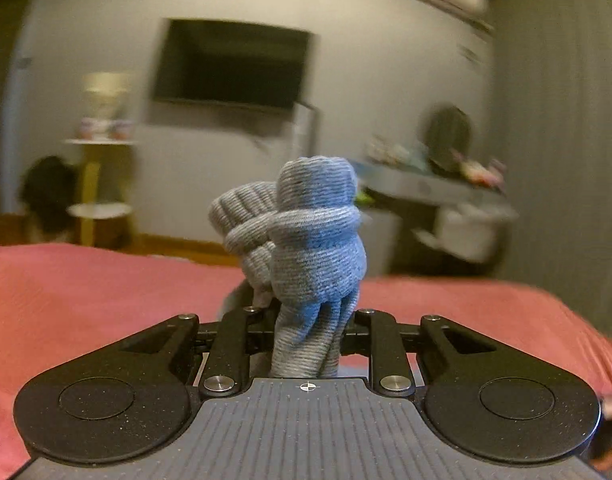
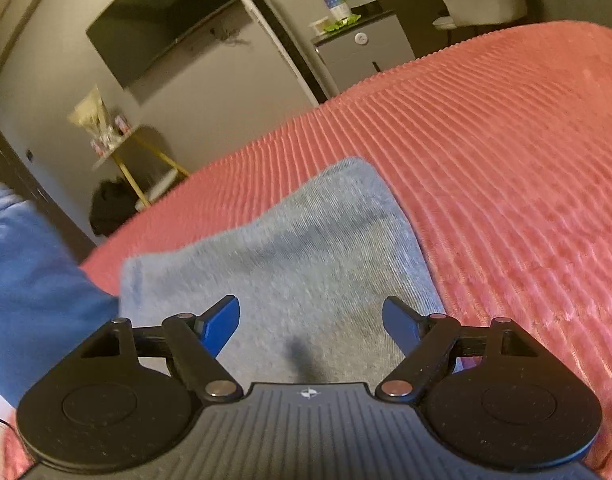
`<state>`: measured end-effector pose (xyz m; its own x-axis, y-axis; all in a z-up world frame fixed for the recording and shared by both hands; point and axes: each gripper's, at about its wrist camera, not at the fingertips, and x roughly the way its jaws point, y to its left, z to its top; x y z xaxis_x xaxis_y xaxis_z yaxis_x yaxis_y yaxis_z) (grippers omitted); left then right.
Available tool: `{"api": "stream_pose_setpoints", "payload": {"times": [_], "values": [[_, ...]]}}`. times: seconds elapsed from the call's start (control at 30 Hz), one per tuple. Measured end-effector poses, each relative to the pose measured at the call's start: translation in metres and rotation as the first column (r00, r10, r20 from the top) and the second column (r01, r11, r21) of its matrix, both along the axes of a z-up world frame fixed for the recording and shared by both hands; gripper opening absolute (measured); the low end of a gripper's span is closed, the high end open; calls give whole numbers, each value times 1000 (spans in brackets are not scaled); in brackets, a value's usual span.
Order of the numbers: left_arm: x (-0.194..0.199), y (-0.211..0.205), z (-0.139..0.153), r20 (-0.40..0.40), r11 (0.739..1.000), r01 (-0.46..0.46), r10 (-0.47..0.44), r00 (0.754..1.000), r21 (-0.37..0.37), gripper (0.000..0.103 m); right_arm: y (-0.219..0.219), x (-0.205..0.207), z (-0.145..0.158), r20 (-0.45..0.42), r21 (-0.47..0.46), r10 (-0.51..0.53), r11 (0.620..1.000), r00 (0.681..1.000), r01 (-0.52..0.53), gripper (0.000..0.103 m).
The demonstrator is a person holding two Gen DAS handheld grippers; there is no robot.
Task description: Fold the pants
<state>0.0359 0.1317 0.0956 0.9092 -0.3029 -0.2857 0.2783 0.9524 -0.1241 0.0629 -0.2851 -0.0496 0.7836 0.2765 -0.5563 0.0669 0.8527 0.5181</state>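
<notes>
The left gripper [image 1: 301, 320] pinches a bunch of the soft grey pants [image 1: 314, 240], lifted above the pink bed [image 1: 85, 292]. The right gripper [image 2: 310, 320] is spread wide over the flat part; grab an edge

No legible txt/labels anywhere; bkgd too blurry.

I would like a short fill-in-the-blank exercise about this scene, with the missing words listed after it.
1. The left hand-held gripper is shut on a bunched piece of the ____ knit pants.
2. The right hand-held gripper hovers above the pants with its jaws ____.
3. The pants lie on a ribbed ____ bedspread.
4. On the wall behind the bed hangs a dark ____.

Missing words: grey; open; pink; television
</notes>
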Motion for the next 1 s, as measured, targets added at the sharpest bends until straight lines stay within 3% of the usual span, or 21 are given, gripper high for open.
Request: {"api": "stream_pose_setpoints", "payload": {"times": [0.1,0.17,0.23,0.27,0.33,0.4,0.47,0.53,0.67,0.73,0.77,0.8,0.83,0.93,1.0], "values": [[0,-63,-29,-155,989,105,-88,984,105,46,-6,-8,5,29,51,6,999,1000,-8,80],[5,-95,-54,-321,975,197,-153,935,107,54,-9,-12,7,31,81,13,997,999,-16,80],[7,-110,-78,-478,967,240,-174,861,81,54,-13,-15,6,19,115,22,993,1000,-24,80],[5,-110,-86,-509,968,236,-162,845,84,54,-16,-16,5,9,139,33,990,999,-34,80],[-7,-97,-86,-474,969,230,-159,866,95,56,-19,-14,2,-24,189,67,980,997,-61,80],[-17,-75,-74,-438,979,193,-147,887,62,69,-21,-11,-4,-69,259,112,962,991,-91,80],[-26,-37,-64,-403,998,69,-61,913,6,85,-19,-5,-14,-117,348,159,931,980,-109,80],[-34,-7,-63,-392,999,-42,29,920,-24,86,-12,2,-19,-135,380,187,917,973,-124,83],[-28,38,-81,-457,965,-262,218,863,-34,86,9,26,-25,-177,423,244,894,954,-150,92],[-30,54,-92,-514,934,-340,241,823,-107,84,22,39,-27,-205,424,271,891,941,-164,91],[-29,63,-98,-541,917,-361,220,812,-169,84,29,44,-27,-215,427,285,888,934,-173,84],[-27,69,-102,-551,904,-368,197,811,-218,84,34,47,-26,-223,426,287,888,932,-171,63],[-25,73,-103,-550,893,-376,190,813,-247,84,39,48,-26,-240,408,273,899,932,-159,52],[-24,72,-104,-535,887,-377,188,823,-268,84,49,50,-29,-256,374,253,916,933,-146,49],[-26,71,-103,-526,884,-369,177,832,-286,85,55,52,-27,-270,365,248,920,930,-140,56]]}}
